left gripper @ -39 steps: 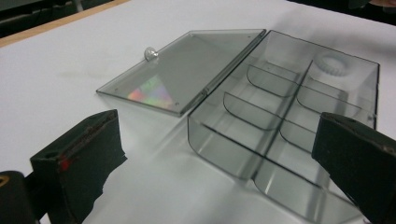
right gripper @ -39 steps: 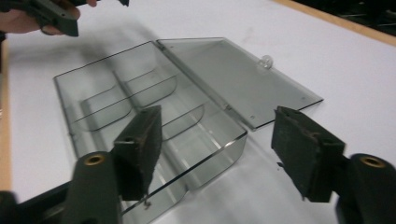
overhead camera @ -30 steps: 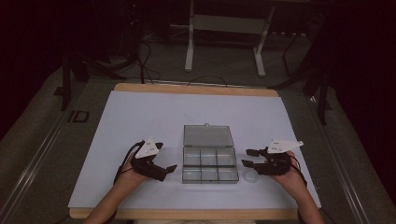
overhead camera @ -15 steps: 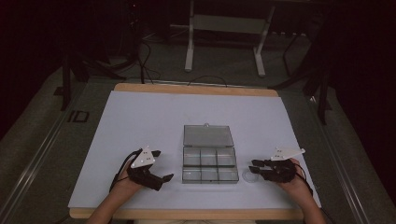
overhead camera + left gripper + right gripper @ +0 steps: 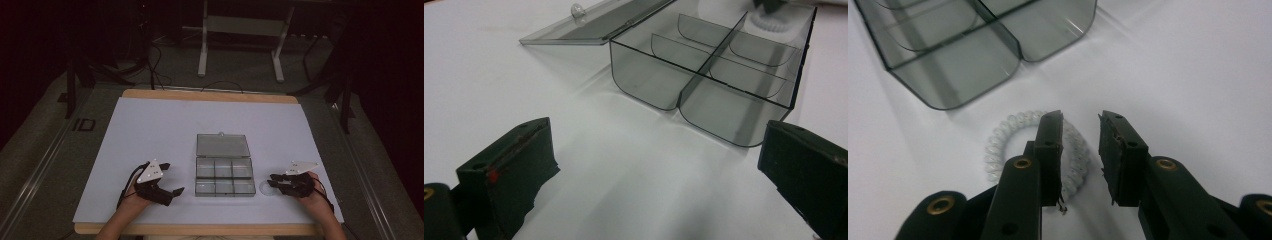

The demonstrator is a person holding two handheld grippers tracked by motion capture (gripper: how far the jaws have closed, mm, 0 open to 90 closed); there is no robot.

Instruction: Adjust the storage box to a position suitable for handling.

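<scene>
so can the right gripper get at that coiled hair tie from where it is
Probably yes: the right gripper hangs just above the coiled hair tie, jaws a little apart, one over its ring, nothing between; the open box sits beside it.

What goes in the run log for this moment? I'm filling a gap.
right gripper: jaws closing over hair tie, one inside ring | left gripper: open, idle | box: lid open

One clear smoky plastic organiser box [image 5: 223,172] with a hinged lid laid open is counted at the table's middle. Six compartments are counted in it, in two rows of three. One white coiled spiral hair tie [image 5: 1034,150] is counted just right of it. Two black two-jaw grippers, left [image 5: 170,192] and right [image 5: 272,181], are counted.
</scene>
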